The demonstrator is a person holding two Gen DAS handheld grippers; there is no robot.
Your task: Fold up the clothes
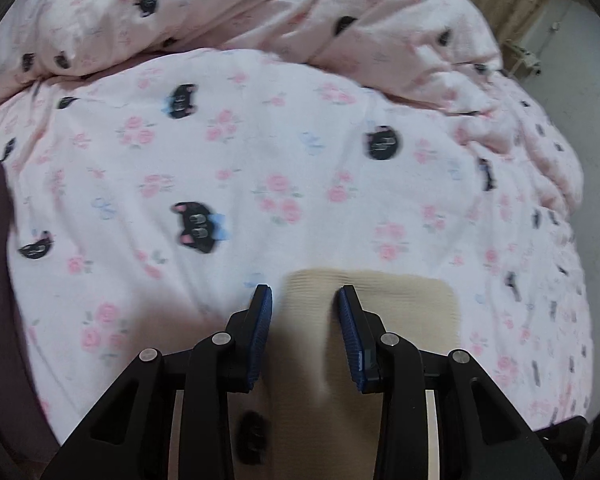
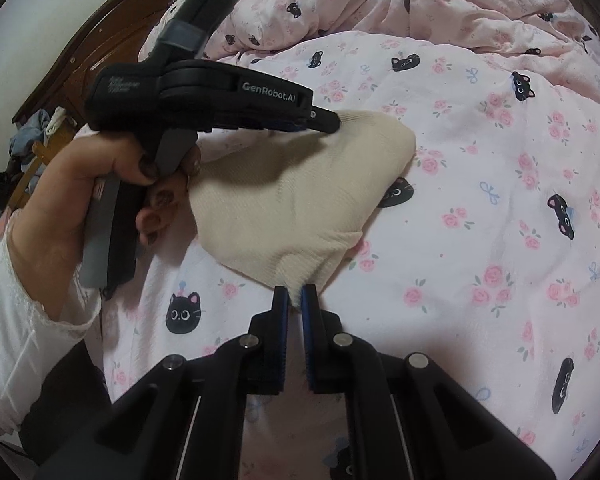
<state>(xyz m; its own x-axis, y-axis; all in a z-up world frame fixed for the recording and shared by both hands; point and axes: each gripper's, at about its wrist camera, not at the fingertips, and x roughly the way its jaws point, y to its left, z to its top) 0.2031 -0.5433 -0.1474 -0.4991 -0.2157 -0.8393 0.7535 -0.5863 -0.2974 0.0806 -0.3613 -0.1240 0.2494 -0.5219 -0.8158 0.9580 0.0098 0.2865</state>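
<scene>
Garment (image 1: pixel 404 300) – near end hidden, blurred

The left gripper (image 1: pixel 305 294), black with blue ribbed pads, stands with its jaws apart over a cream ribbed knit garment (image 1: pixel 404 300) that runs between the fingers. The garment lies on a pink quilt (image 1: pixel 228 152) printed with roses and black cat faces, bunched into folds at the far side.
</scene>
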